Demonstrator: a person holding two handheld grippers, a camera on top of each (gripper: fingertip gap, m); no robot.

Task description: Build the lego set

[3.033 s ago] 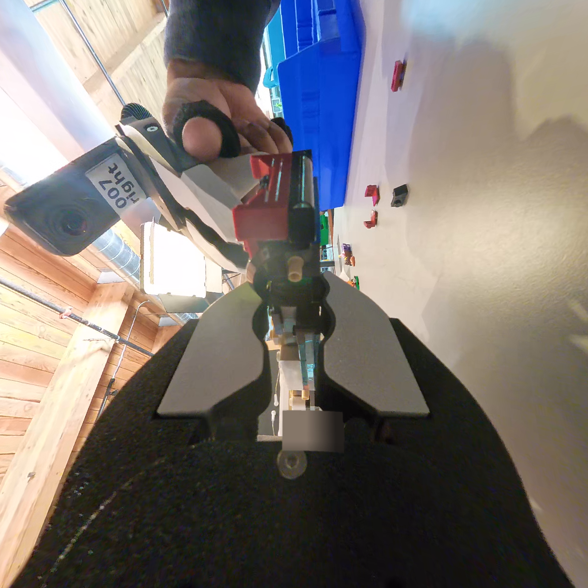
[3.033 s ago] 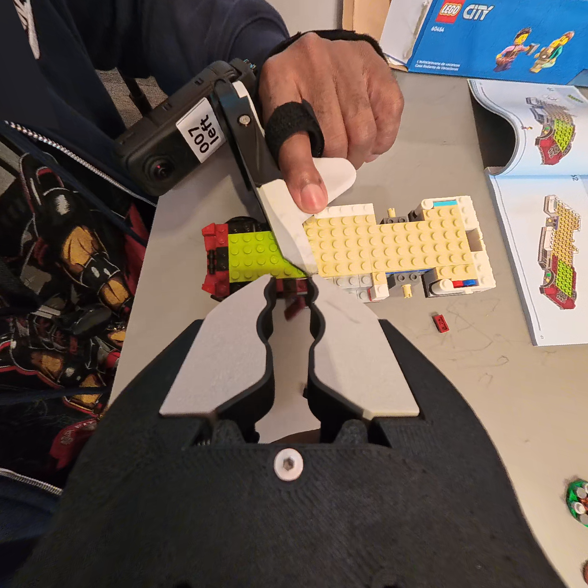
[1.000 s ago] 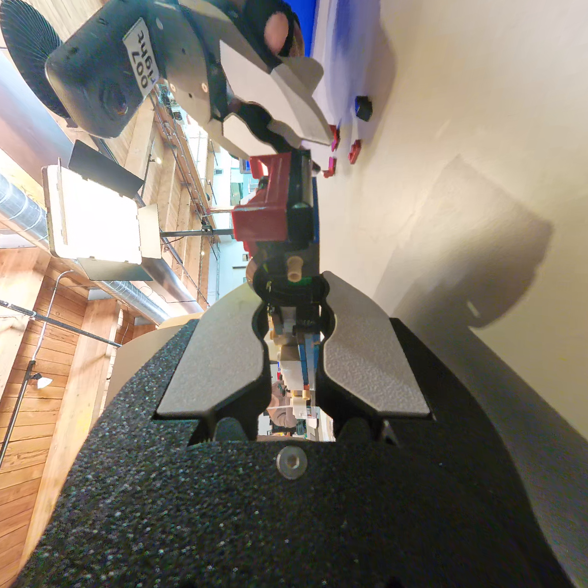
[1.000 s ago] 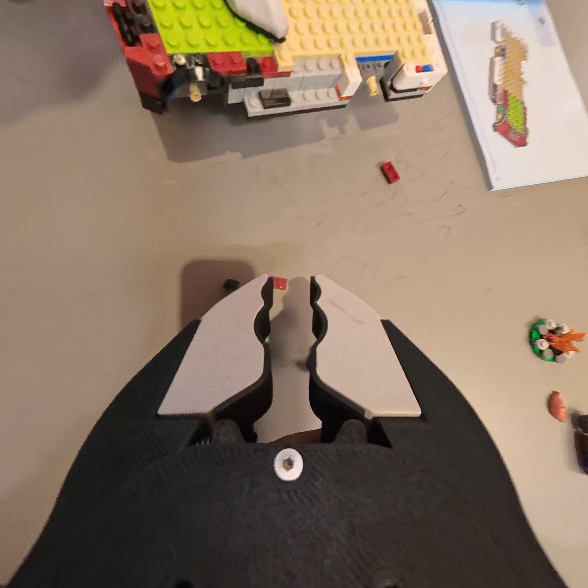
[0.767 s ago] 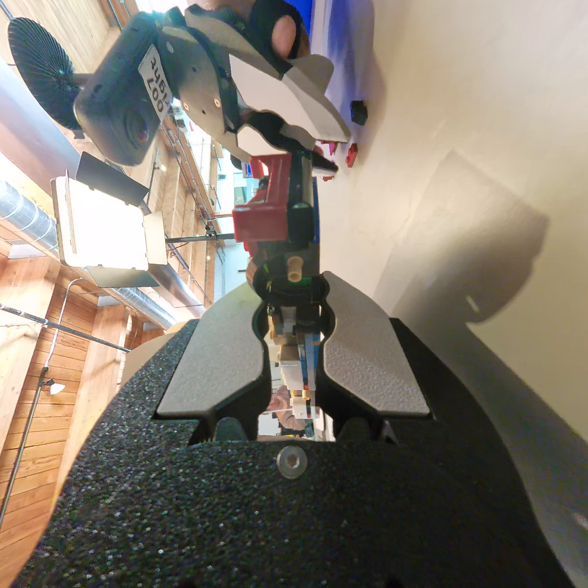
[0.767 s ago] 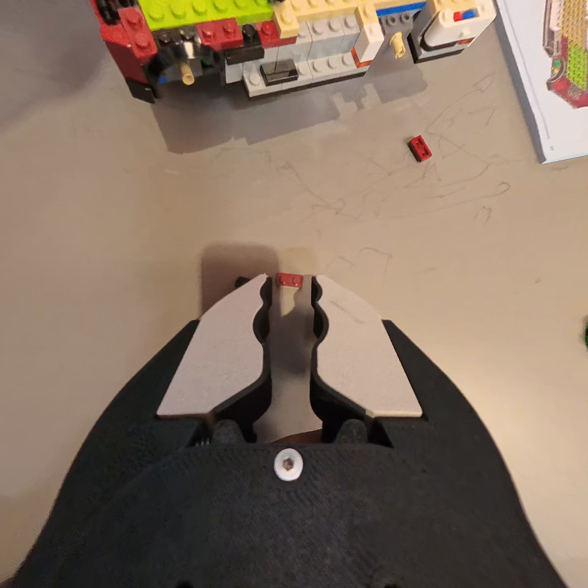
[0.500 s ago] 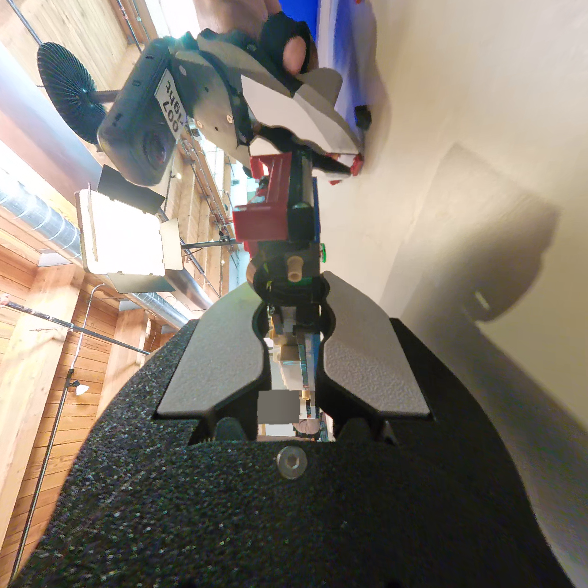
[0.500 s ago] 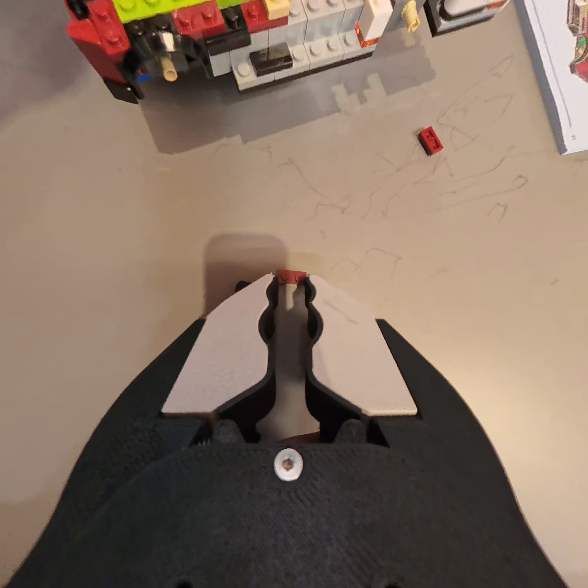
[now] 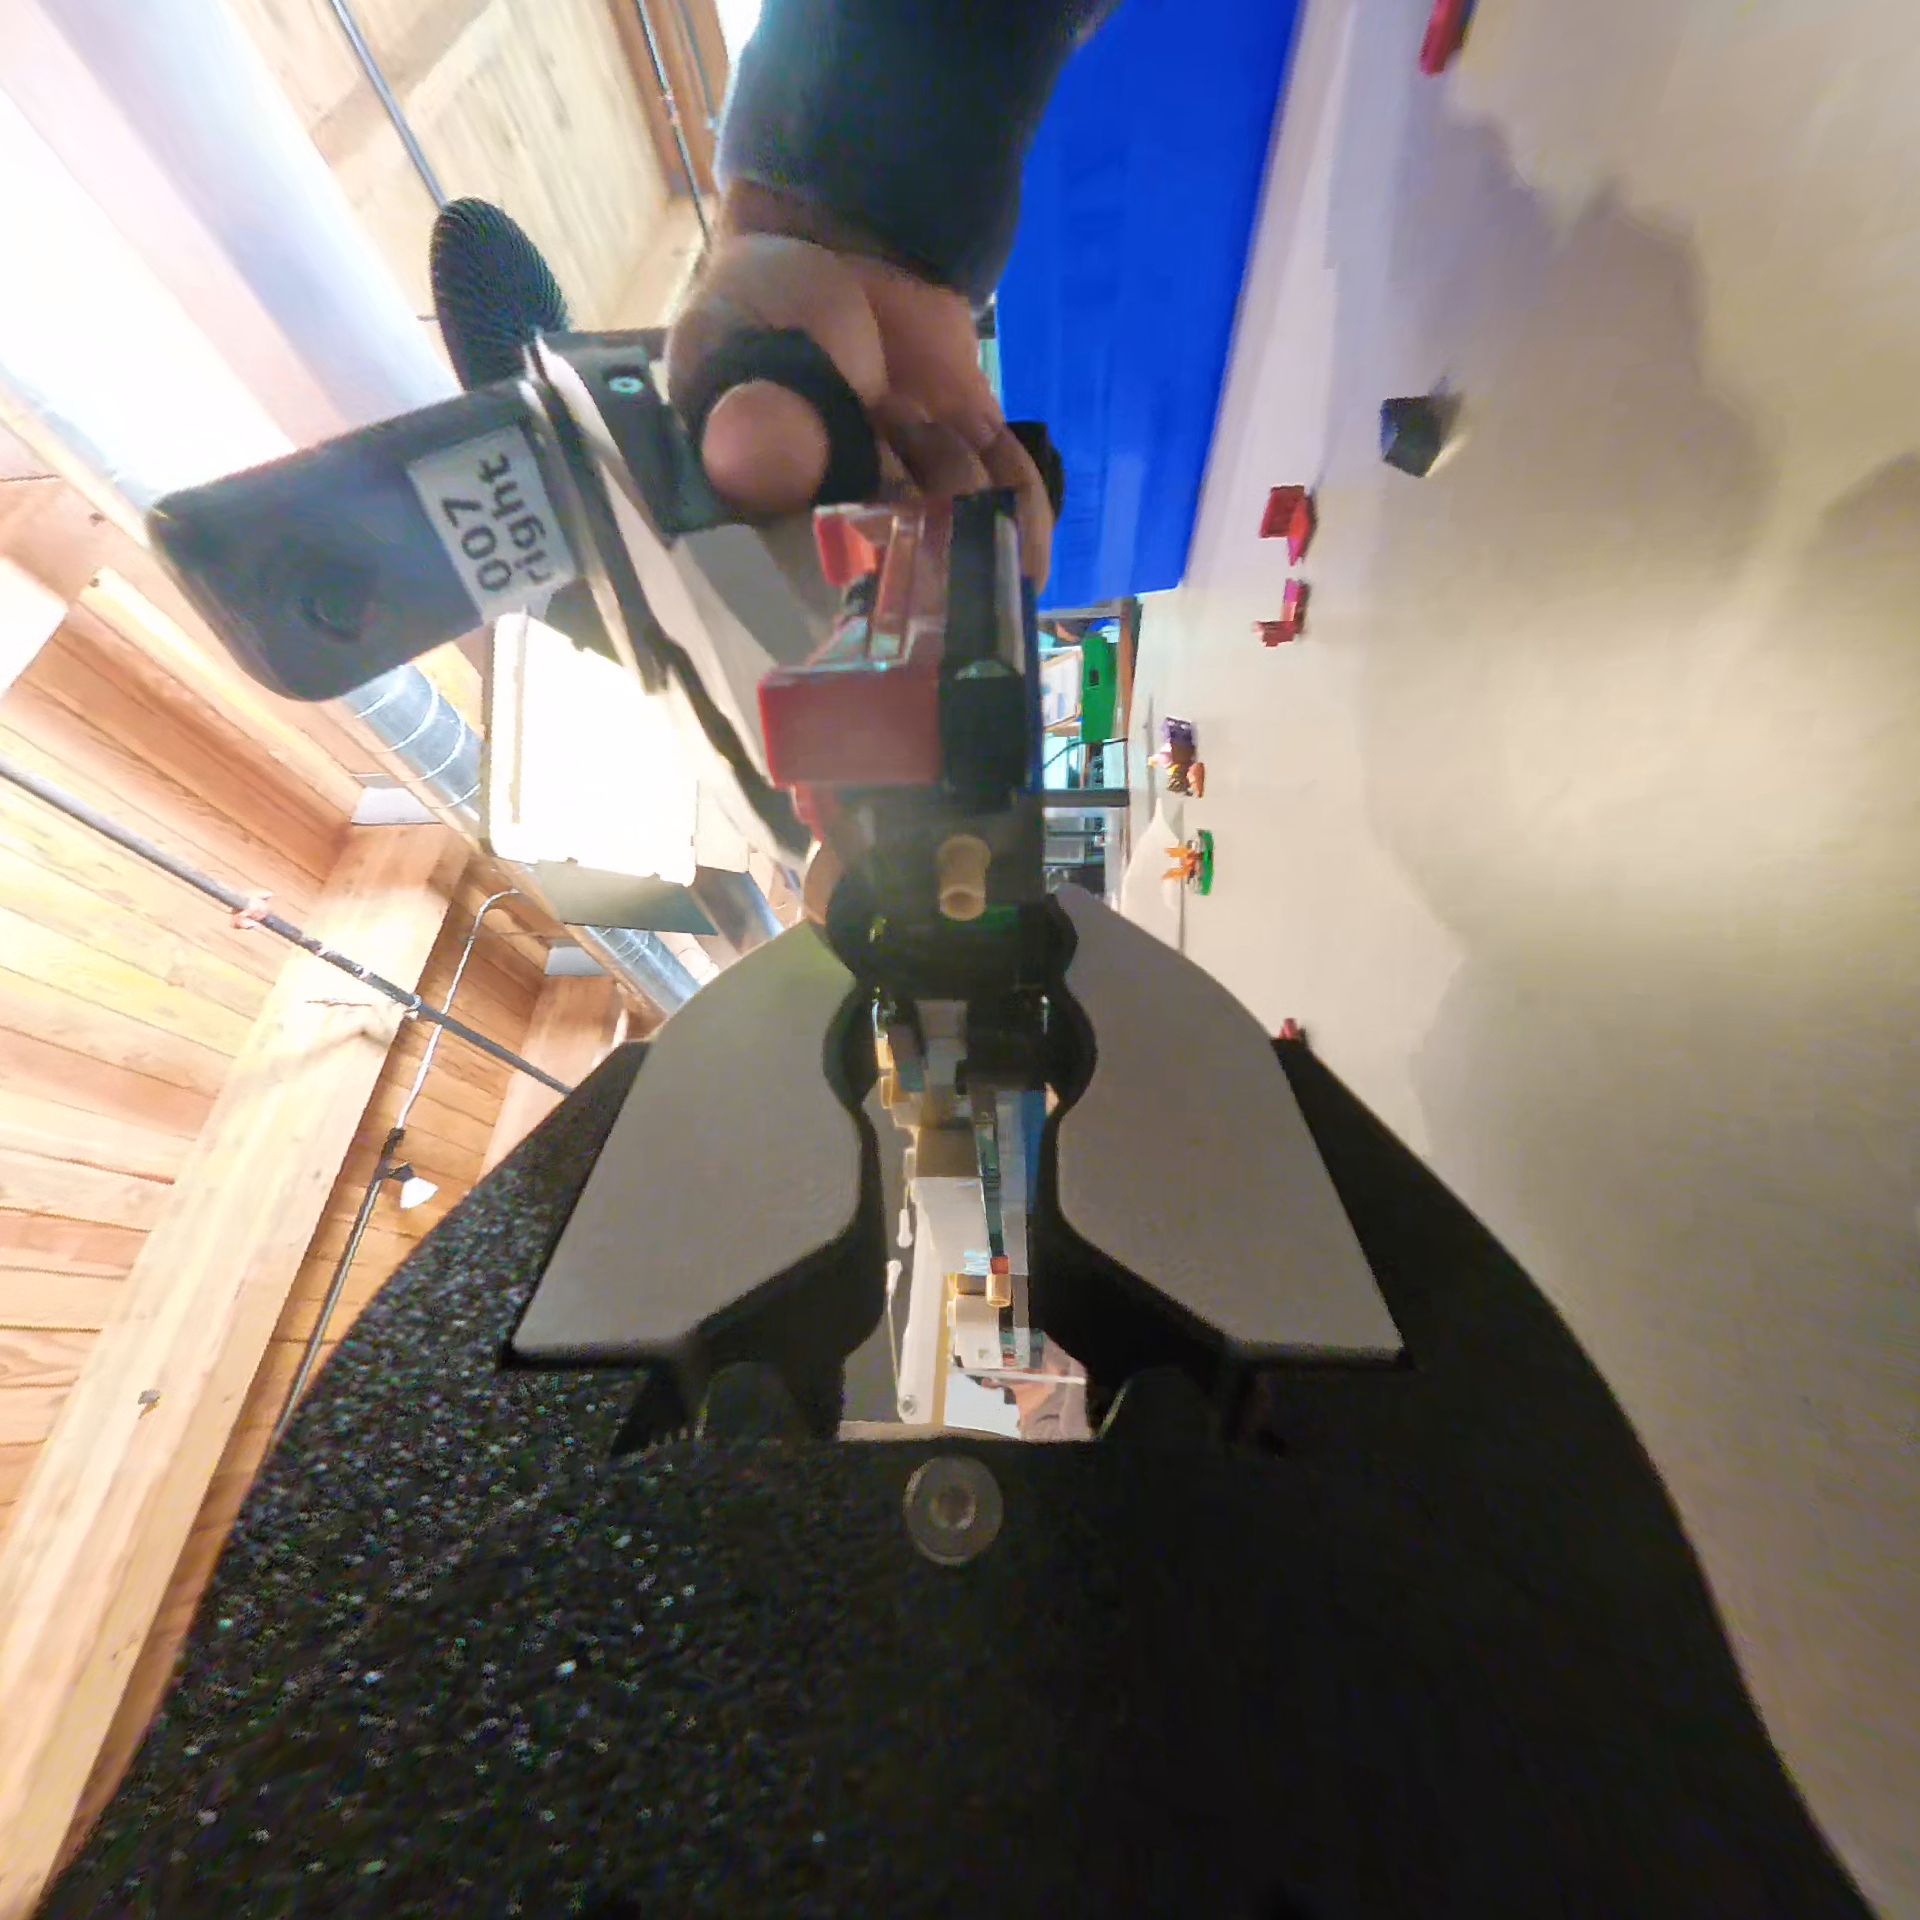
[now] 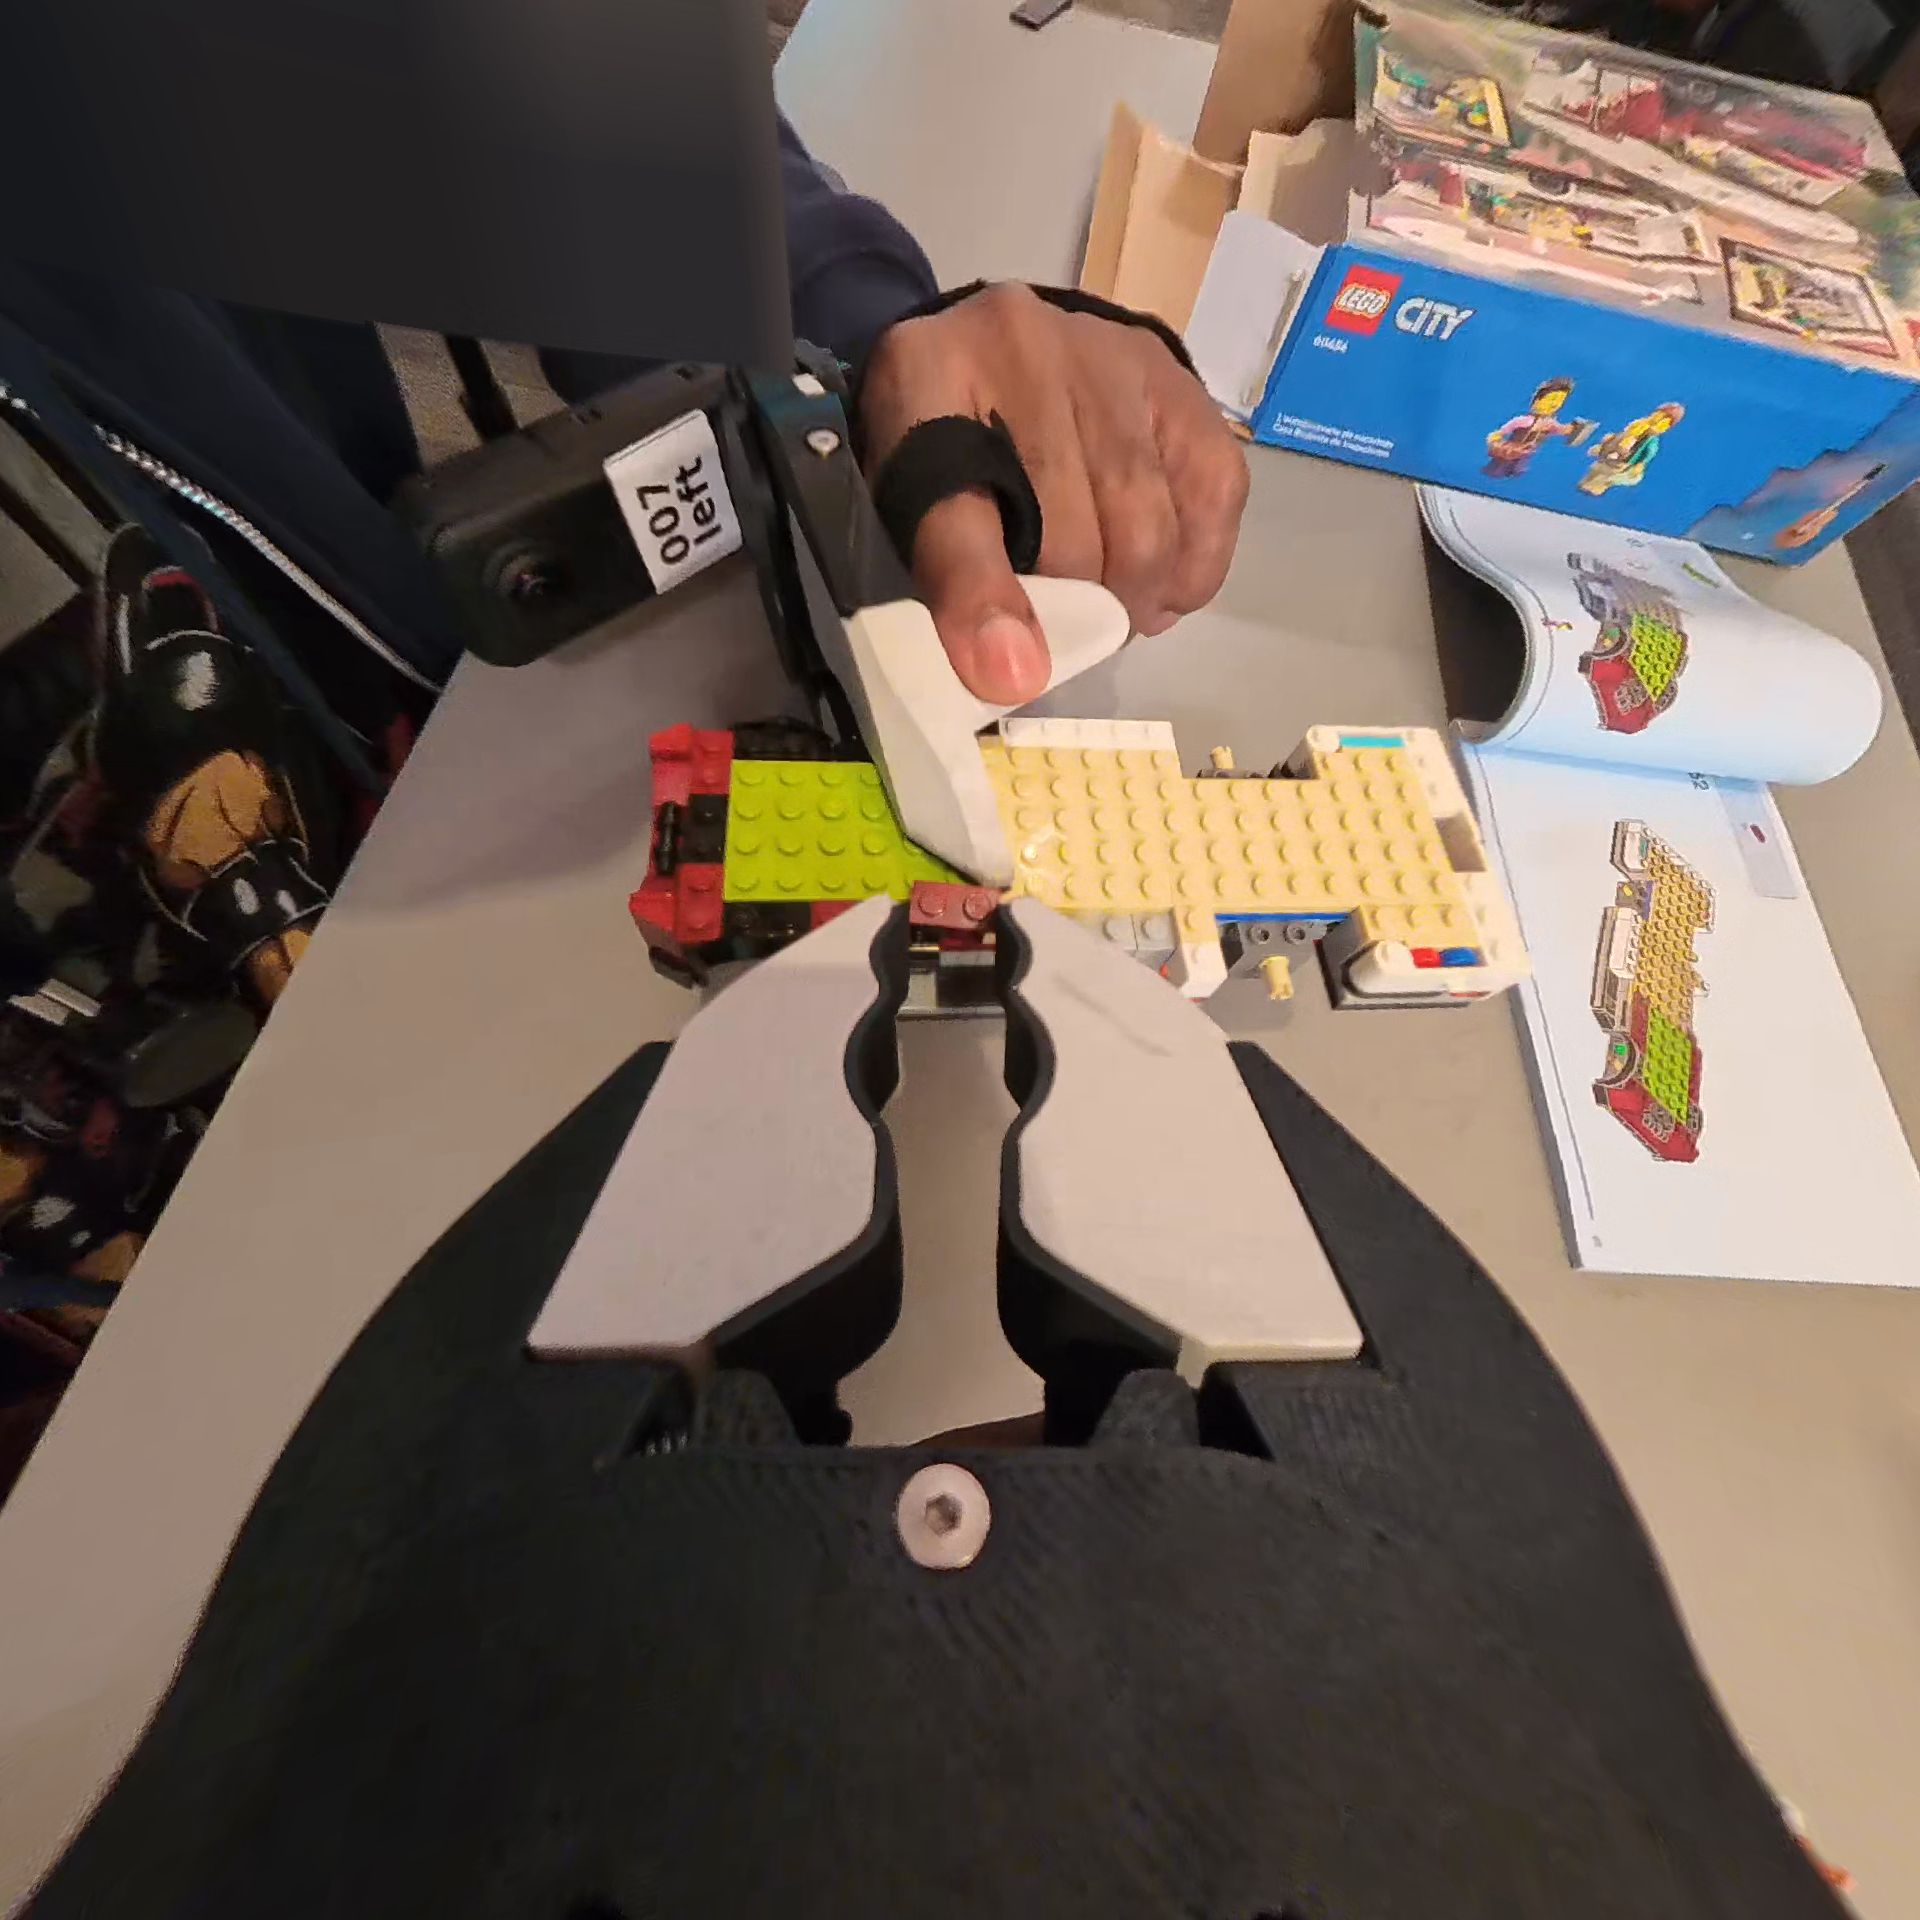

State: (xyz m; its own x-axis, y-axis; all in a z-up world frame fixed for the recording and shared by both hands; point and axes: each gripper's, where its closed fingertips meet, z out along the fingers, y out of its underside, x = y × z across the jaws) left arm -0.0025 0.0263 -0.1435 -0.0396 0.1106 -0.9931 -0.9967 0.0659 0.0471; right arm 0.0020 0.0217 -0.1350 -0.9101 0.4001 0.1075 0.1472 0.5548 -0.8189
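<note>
My left gripper [image 9: 951, 925] is shut on a brick vehicle model [image 9: 862, 727], seen edge-on between its fingers. In the right wrist view the model [image 10: 1226, 831] has a lime green front, red nose and tan deck, and rests on the grey table [image 10: 468, 987]. The left gripper's white finger [image 10: 925, 748] lies across its top. My right gripper [image 10: 948, 920] is shut on a small dark red two-stud plate [image 10: 951, 909] at its fingertips. It holds the plate against the model's near edge, where lime green meets tan. In the left wrist view the right gripper's finger [image 9: 748, 592] shows behind the model.
An open instruction booklet [image 10: 1683, 935] lies right of the model, with a blue set box [image 10: 1558, 384] and cardboard [image 10: 1153, 208] behind. Loose small pieces lie on the table: red ones [image 9: 1286, 514], a dark one [image 9: 1408, 436], a green one [image 9: 1200, 862]. A blue bin [image 9: 1132, 312] stands farther back. My left and right fingertips are right by each other.
My right gripper closed on the small red plate lying on the table, lifted it and carried it to the model's near edge. My left gripper kept its hold on the model.
</note>
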